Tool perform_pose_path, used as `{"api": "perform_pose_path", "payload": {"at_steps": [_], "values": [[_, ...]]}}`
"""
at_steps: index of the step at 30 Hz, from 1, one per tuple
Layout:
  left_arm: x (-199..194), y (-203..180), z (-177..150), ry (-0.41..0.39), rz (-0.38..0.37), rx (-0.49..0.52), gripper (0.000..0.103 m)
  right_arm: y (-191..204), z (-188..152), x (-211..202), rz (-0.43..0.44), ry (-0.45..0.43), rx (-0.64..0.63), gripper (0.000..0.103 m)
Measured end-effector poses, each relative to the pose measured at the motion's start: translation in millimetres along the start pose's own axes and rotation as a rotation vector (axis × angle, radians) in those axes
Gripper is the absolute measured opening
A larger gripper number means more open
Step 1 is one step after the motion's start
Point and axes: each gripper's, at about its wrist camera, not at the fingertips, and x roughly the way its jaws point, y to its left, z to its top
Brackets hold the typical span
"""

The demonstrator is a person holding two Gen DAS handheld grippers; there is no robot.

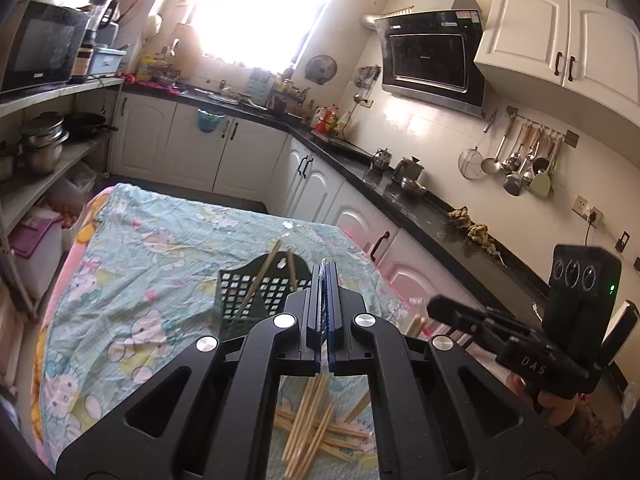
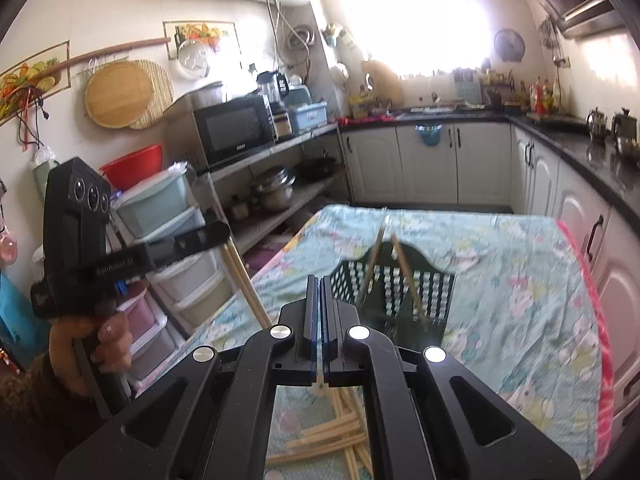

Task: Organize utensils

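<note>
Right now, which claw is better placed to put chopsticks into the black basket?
Left, probably: its shut claw visibly holds two chopsticks, with the basket just ahead. Whether the right claw holds any is unclear.

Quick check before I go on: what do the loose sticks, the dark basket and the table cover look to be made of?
Chopsticks: pale, matte, thin and straight, likely bamboo or light wood. Basket: dark green moulded grid with slight sheen, probably plastic. Table cover: soft, creased, cartoon-printed cloth, likely cotton or a blend.
</note>
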Motion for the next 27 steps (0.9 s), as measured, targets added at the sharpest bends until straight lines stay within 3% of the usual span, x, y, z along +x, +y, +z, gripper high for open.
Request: {"api": "perform_pose_path", "payload": {"at_steps": [11, 27], "values": [[18, -28, 27, -0.032, -0.041, 0.040, 0.000, -14, 41, -5, -0.021, -0.104, 0.004, 0.002], [48, -45, 70, -0.096, -0.045, 0.050, 0.000, -31, 83, 12, -0.062, -0.155, -0.006, 0.002]]}}
